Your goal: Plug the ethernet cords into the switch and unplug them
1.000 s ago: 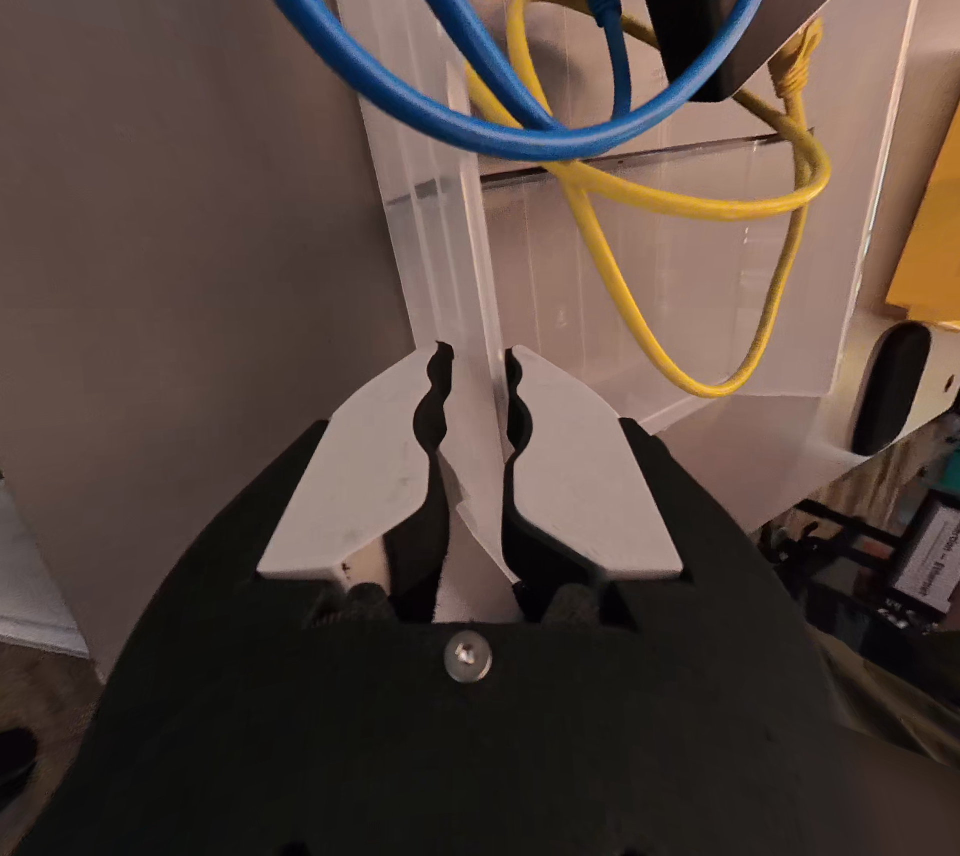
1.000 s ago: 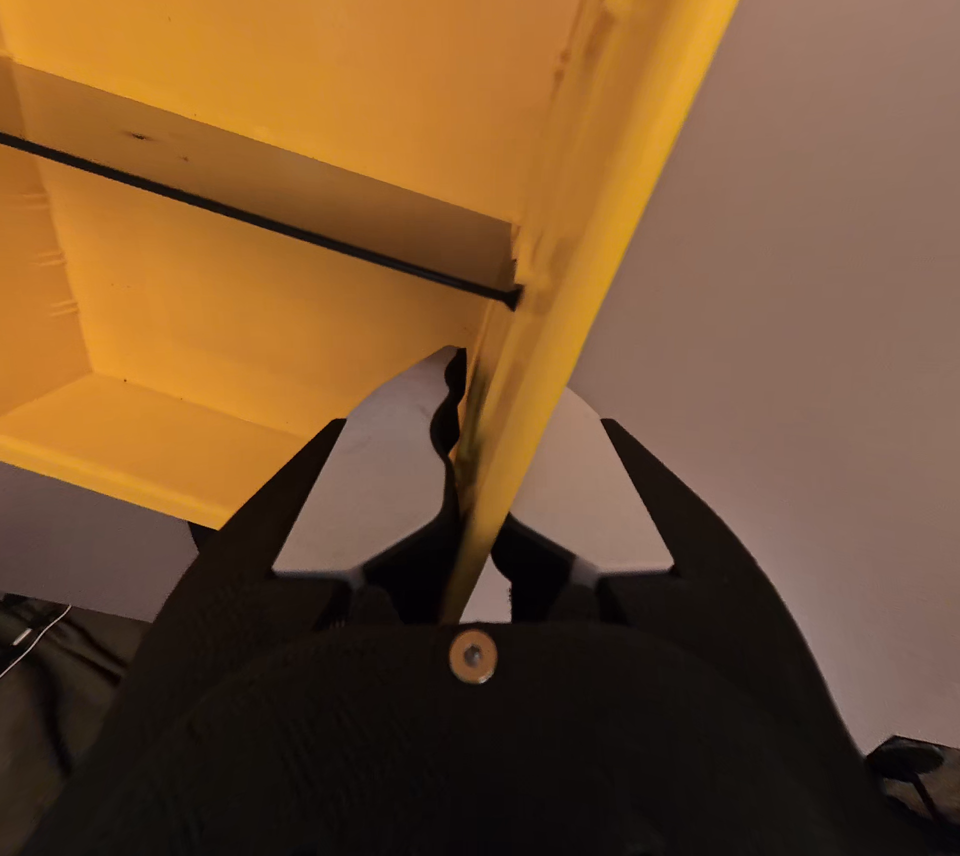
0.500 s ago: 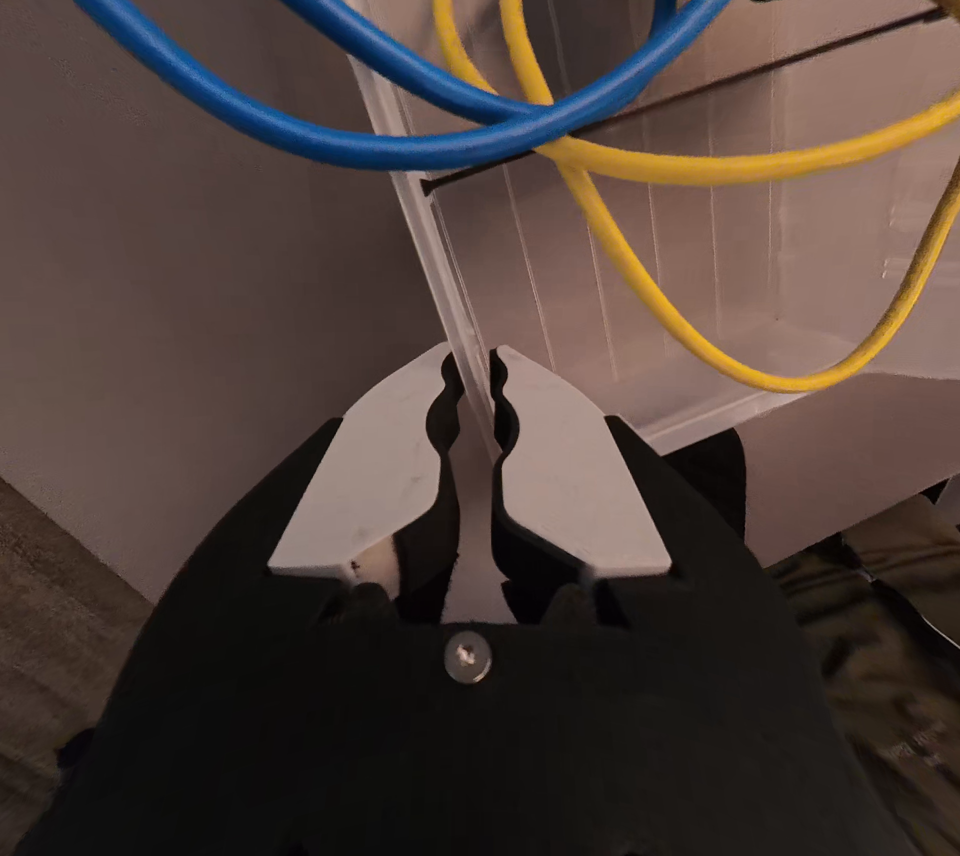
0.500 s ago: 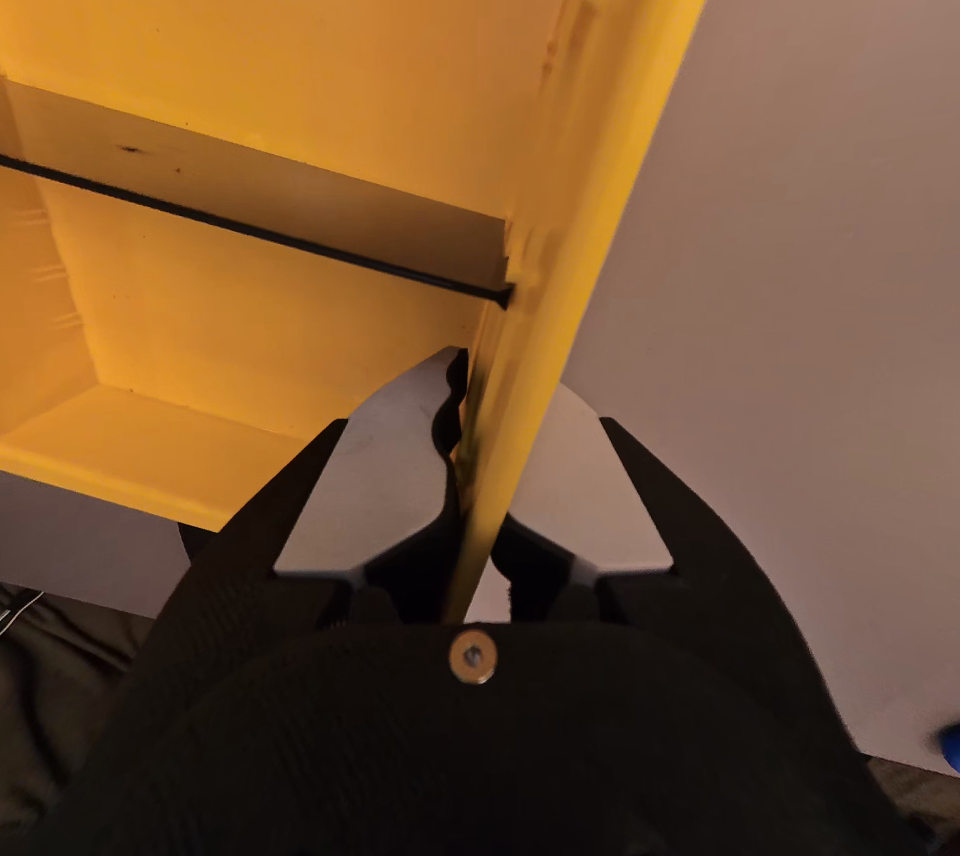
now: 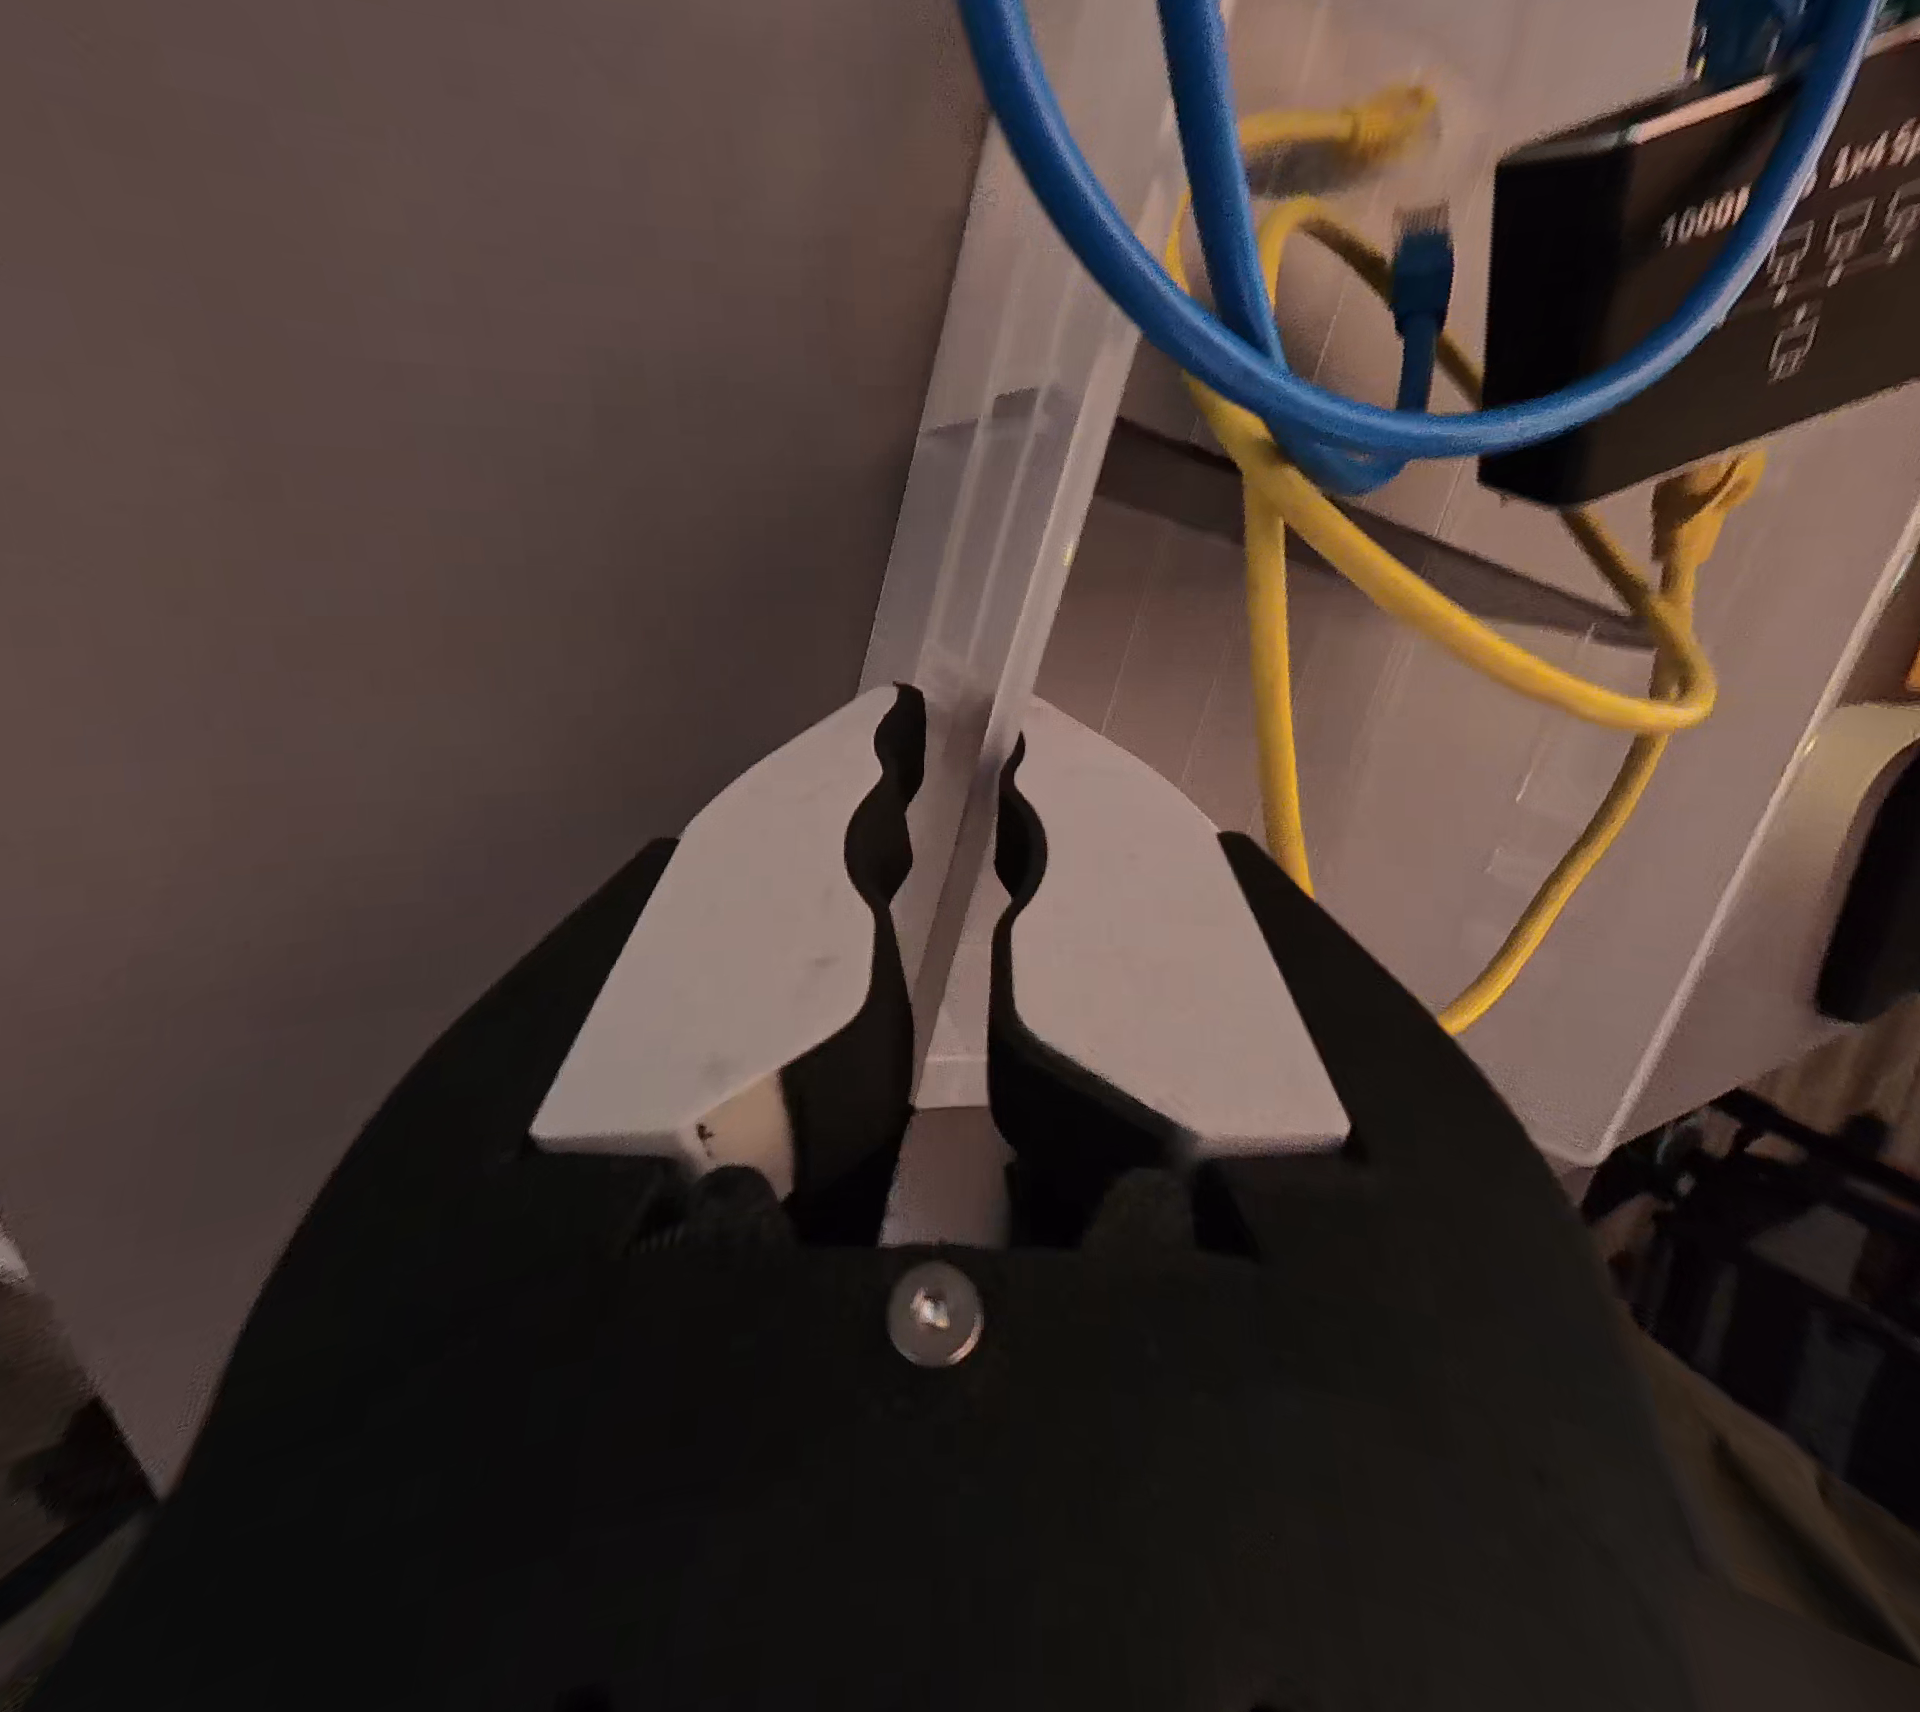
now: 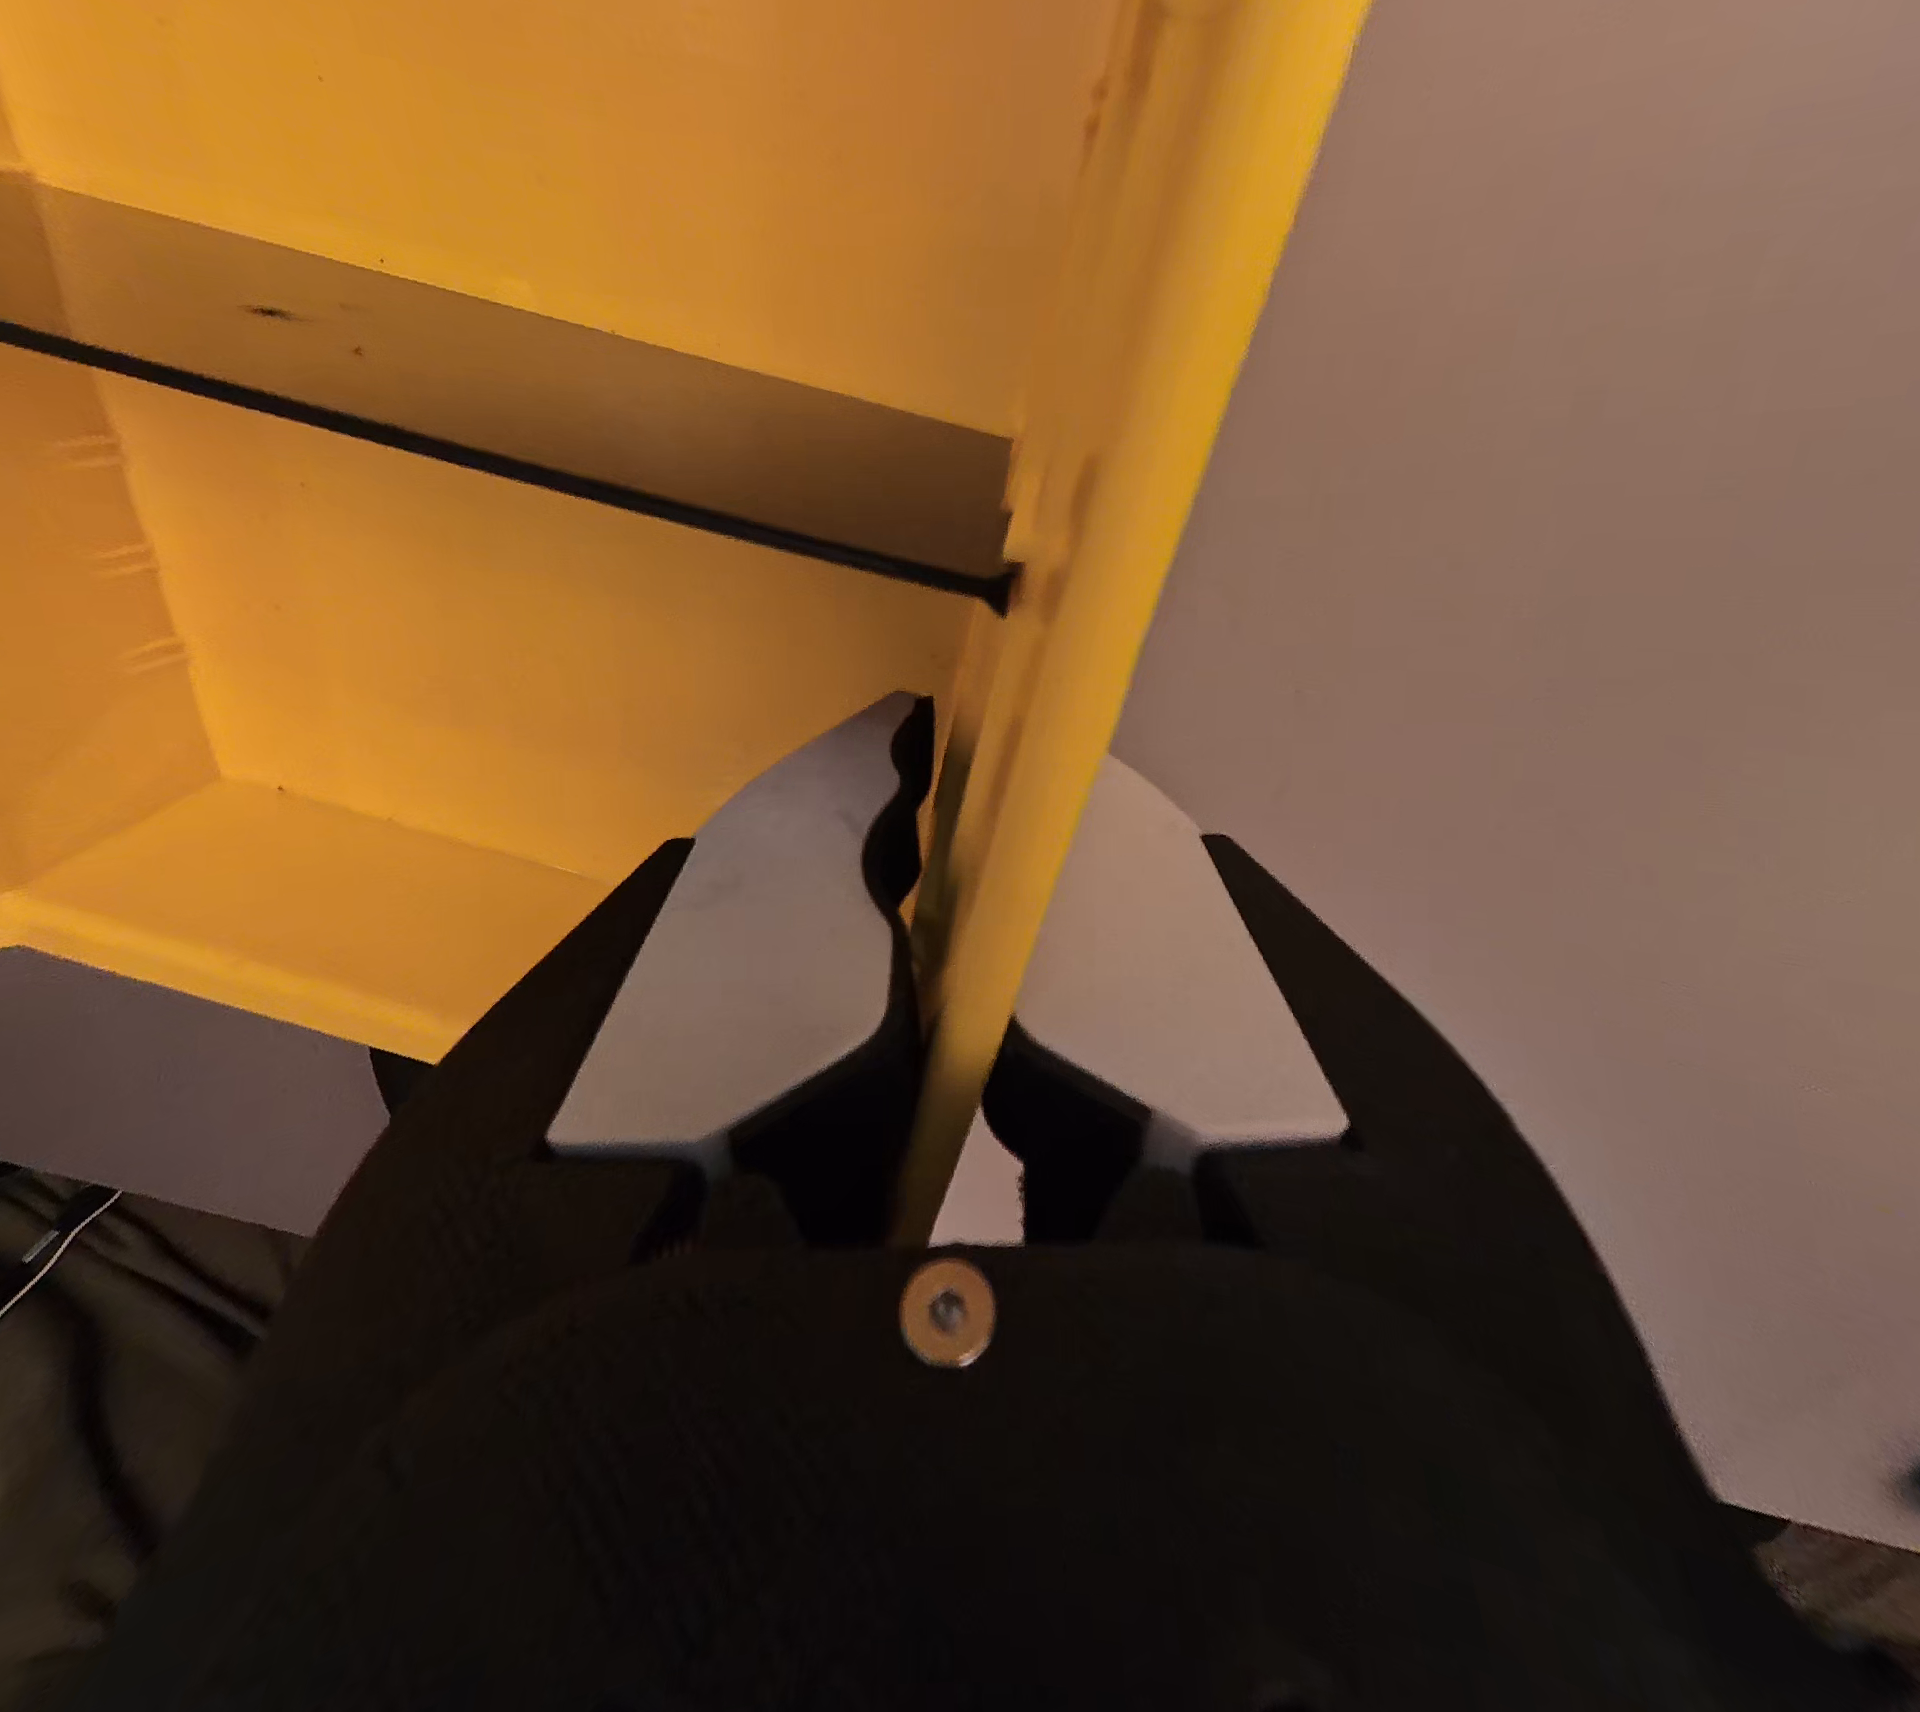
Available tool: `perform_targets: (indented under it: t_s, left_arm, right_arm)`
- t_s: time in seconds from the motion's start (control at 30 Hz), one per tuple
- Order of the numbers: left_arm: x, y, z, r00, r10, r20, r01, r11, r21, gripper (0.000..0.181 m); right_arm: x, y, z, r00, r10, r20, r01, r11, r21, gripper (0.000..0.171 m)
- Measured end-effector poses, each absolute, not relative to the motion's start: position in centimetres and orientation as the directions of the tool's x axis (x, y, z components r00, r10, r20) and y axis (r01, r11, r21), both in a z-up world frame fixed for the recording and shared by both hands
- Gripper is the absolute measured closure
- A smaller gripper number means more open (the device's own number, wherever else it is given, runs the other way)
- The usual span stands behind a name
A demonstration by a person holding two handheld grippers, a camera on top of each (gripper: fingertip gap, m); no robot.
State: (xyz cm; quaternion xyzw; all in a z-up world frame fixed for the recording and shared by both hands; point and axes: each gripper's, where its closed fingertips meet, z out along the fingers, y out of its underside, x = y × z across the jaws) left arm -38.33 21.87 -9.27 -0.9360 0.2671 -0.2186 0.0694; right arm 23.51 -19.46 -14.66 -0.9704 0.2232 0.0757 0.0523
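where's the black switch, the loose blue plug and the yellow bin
black switch (image 5: 1621, 291), left wrist view, on its dark top face.
loose blue plug (image 5: 1421, 249), left wrist view, on the connector's boot.
yellow bin (image 6: 623, 104), right wrist view, on its broad inner wall.

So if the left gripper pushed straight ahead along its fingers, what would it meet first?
The left gripper is already clamped on the clear bin's side wall, so it would just ride along that wall. The blue cord loops across farther ahead; its depth is unclear.
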Motion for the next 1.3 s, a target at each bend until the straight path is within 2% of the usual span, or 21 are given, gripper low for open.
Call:
perform_targets:
  t_s: [0.2,0.4,0.57,0.7,0.87,1.3]
  left_arm:
    - [-39.1,23.0,-9.2,0.746,-0.466,0.476,-0.373,-0.884,-0.281,0.166]
    - [-40.4,23.0,-9.2,0.808,-0.384,0.447,-0.297,-0.920,-0.255,0.166]
    - [-40.3,18.7,-9.4,0.777,-0.497,0.386,-0.488,-0.863,-0.130,0.168]
    - [-39.7,18.1,-9.6,0.764,-0.512,0.392,-0.523,-0.848,-0.088,0.166]
    - [-39.5,18.3,-9.6,0.754,-0.473,0.456,-0.492,-0.866,-0.086,0.162]
    - [-38.6,19.5,-9.9,0.776,-0.508,0.374,-0.500,-0.857,-0.128,0.166]
  right_arm:
    - [23.1,-20.0,-14.7,0.881,-0.444,-0.163,-0.460,-0.885,-0.069,0.165]
    - [23.3,-20.1,-14.7,0.880,-0.448,-0.157,-0.462,-0.885,-0.064,0.165]
    - [23.9,-19.7,-14.7,0.888,-0.435,-0.149,-0.447,-0.893,-0.052,0.165]
    - [24.0,-19.6,-14.7,0.893,-0.424,-0.151,-0.436,-0.898,-0.053,0.165]
    - [24.0,-19.6,-14.7,0.894,-0.423,-0.149,-0.435,-0.899,-0.055,0.165]
    - [24.0,-19.3,-14.7,0.893,-0.426,-0.145,-0.437,-0.898,-0.055,0.165]
